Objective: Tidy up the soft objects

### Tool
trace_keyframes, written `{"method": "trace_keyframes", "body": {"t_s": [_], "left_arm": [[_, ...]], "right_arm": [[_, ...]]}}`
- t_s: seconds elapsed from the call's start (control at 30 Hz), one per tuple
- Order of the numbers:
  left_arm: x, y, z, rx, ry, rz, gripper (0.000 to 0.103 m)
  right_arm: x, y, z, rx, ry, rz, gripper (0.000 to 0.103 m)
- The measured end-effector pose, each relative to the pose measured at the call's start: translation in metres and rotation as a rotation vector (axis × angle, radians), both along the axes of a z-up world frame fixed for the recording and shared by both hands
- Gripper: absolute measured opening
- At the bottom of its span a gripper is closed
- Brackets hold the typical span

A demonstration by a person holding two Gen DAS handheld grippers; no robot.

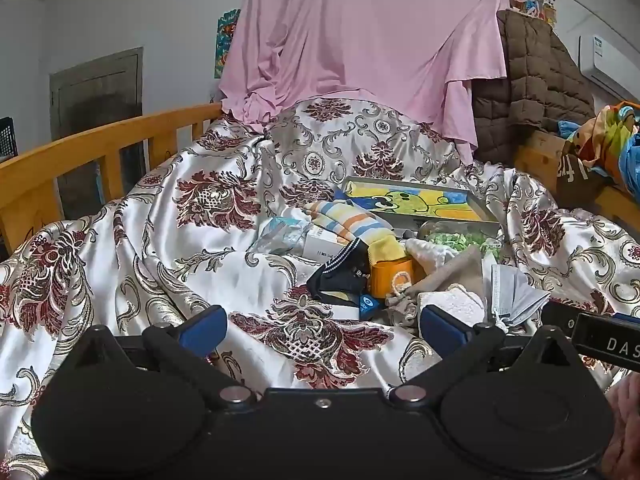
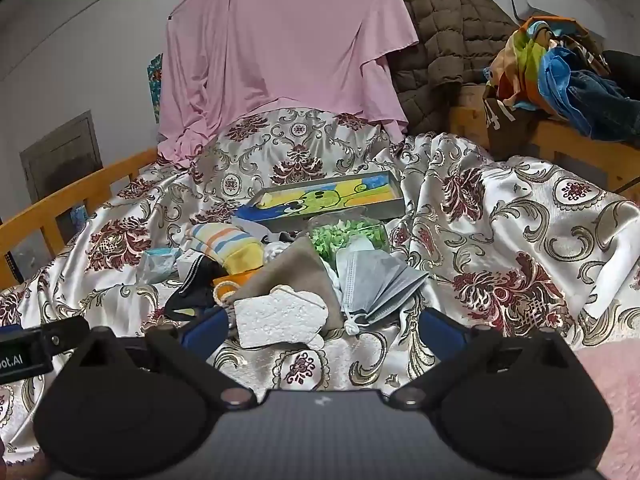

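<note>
A heap of small items lies on the floral satin bedspread (image 1: 140, 248). In it are a striped sock (image 1: 352, 226), a dark sock (image 1: 340, 276), an orange cup (image 1: 390, 276), a grey cloth (image 2: 292, 276), a white foam block (image 2: 280, 316), a stack of grey face masks (image 2: 380, 284) and a bag of green bits (image 2: 348, 232). My left gripper (image 1: 322, 326) is open, just short of the heap's near left side. My right gripper (image 2: 324, 330) is open too, with the foam block just ahead between its blue fingers (image 2: 206, 330), untouched.
A shallow grey box with a cartoon picture (image 1: 416, 202) lies behind the heap. Pink cloth (image 1: 360, 40) hangs at the bed's head, beside a brown quilted jacket (image 1: 532, 80). A wooden rail (image 1: 80, 152) runs along the left. Colourful clothes (image 2: 560, 76) pile on a wooden ledge at right.
</note>
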State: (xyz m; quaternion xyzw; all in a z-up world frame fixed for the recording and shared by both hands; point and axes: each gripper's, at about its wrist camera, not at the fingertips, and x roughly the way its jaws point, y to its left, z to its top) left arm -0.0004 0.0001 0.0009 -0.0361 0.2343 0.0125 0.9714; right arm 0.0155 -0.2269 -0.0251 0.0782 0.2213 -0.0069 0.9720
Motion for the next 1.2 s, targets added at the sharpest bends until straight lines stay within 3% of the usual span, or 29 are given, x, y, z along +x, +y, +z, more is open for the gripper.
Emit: {"method": "trace_keyframes", "body": {"t_s": [1.2], "left_arm": [[0.0007,-0.0001,-0.0004,0.002,0.004,0.000,0.102]], "right_arm": [[-0.0035,0.0029,-0.0004,0.000,-0.002,0.006,0.103]]}}
